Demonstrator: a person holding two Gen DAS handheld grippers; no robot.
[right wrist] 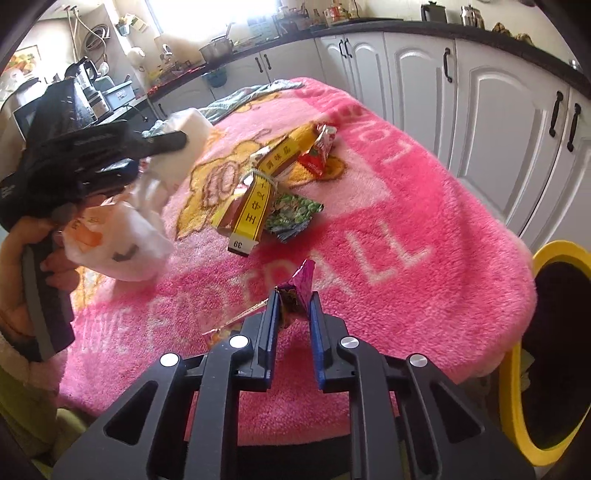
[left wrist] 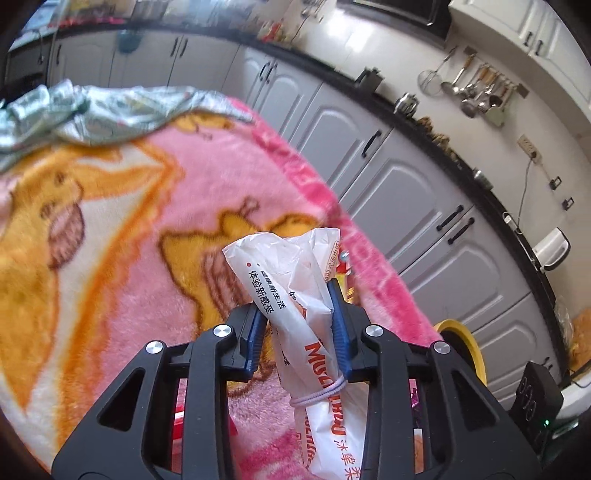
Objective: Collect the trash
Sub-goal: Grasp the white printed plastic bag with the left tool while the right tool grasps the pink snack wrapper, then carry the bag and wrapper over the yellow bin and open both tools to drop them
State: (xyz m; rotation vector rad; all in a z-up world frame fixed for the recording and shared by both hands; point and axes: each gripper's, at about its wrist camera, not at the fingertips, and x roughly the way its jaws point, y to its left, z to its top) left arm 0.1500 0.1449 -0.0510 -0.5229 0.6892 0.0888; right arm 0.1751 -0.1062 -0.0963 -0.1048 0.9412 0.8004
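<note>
a fluffy pink blanket with yellow cartoon figures and white letters (right wrist: 388, 206) is covering the table, with a yellow-banded carton (right wrist: 255, 206), a red crumpled wrapper (right wrist: 317, 155), a green pea packet (right wrist: 291, 216) and a grey-green cloth (left wrist: 74, 110) lying on it

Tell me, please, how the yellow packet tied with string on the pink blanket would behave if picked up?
The yellow packet looks creased and flat, so probably light and floppy. Its string binds it to another wrapper, so both would likely lift together. The plush blanket should keep it from sliding.

White kitchen cabinets (right wrist: 491, 110), black countertop (right wrist: 369, 26).
</note>
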